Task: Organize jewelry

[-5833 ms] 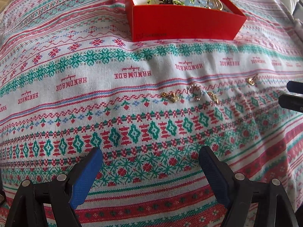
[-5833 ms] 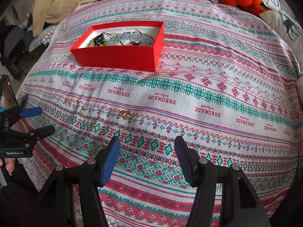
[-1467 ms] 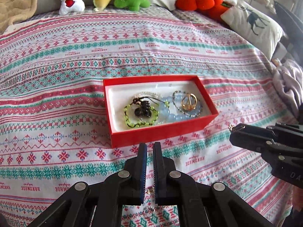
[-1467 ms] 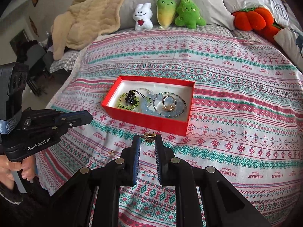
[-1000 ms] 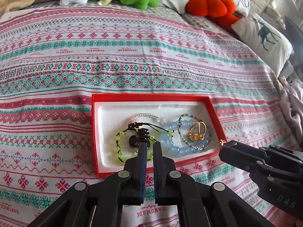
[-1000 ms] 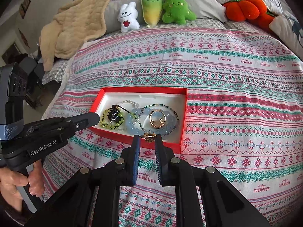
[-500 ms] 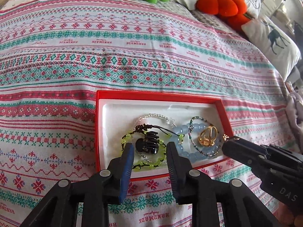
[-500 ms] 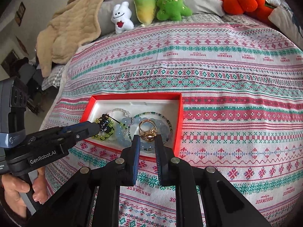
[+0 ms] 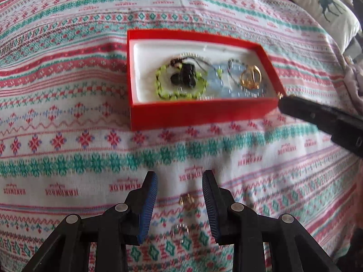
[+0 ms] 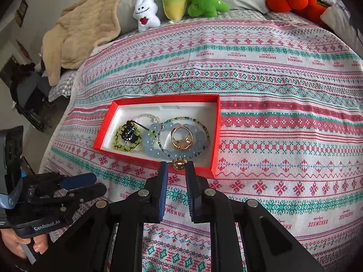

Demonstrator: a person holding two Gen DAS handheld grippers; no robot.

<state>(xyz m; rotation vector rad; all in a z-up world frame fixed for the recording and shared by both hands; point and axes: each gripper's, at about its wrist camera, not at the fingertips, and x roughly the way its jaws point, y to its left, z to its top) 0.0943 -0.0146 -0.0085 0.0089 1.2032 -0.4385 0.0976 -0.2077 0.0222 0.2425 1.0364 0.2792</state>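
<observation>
My left gripper (image 9: pixel 179 200) and right gripper (image 10: pixel 176 180) were matte black plastic frames with silver screws and ridged blue pads (image 9: pixel 147 206). White "GenRobot.AI" lettering marked the left handle, gripped by my bare hand (image 10: pixel 21 246).

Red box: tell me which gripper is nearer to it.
Right. The right gripper hovers at the red box's near rim, pinching a small gold piece. The left gripper sits open farther back, over loose jewelry on the bedspread.
</observation>
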